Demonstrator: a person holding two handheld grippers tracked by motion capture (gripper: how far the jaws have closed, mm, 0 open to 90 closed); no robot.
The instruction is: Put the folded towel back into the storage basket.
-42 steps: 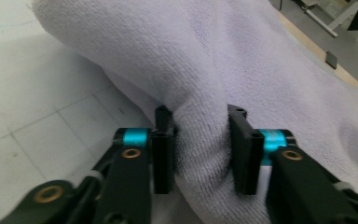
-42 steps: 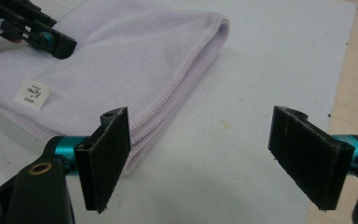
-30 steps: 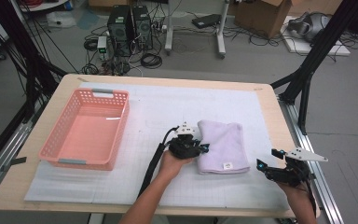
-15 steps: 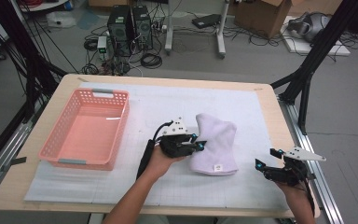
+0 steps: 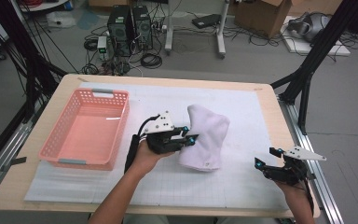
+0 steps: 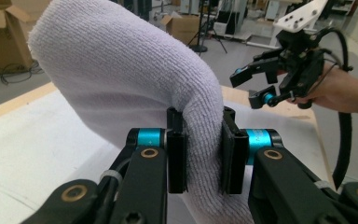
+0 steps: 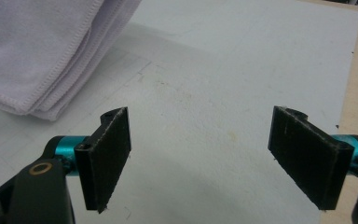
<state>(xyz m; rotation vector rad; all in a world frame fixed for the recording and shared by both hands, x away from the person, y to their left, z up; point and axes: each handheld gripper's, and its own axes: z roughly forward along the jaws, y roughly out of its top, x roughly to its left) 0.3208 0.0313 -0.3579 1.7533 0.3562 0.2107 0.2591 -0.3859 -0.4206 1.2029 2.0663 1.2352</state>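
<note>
Wooden tabletop (image 5: 270, 121), covered by a white mat (image 5: 242, 116), spans the centre of the high view. Pink plastic basket (image 5: 87, 128) sits at centre left. Folded lilac towel (image 5: 205, 135) stands just right of centre, one end lifted off the mat. Left tongs (image 5: 186, 137) clamp a fold of this towel between both pads. Right tongs (image 5: 263, 161), lower right, stand wide apart, holding nothing.

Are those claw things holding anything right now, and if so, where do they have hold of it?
The left gripper pinches the folded white towel by its thick left edge, lifting that side off the table. The right gripper holds nothing; its fingers stand apart.
</note>
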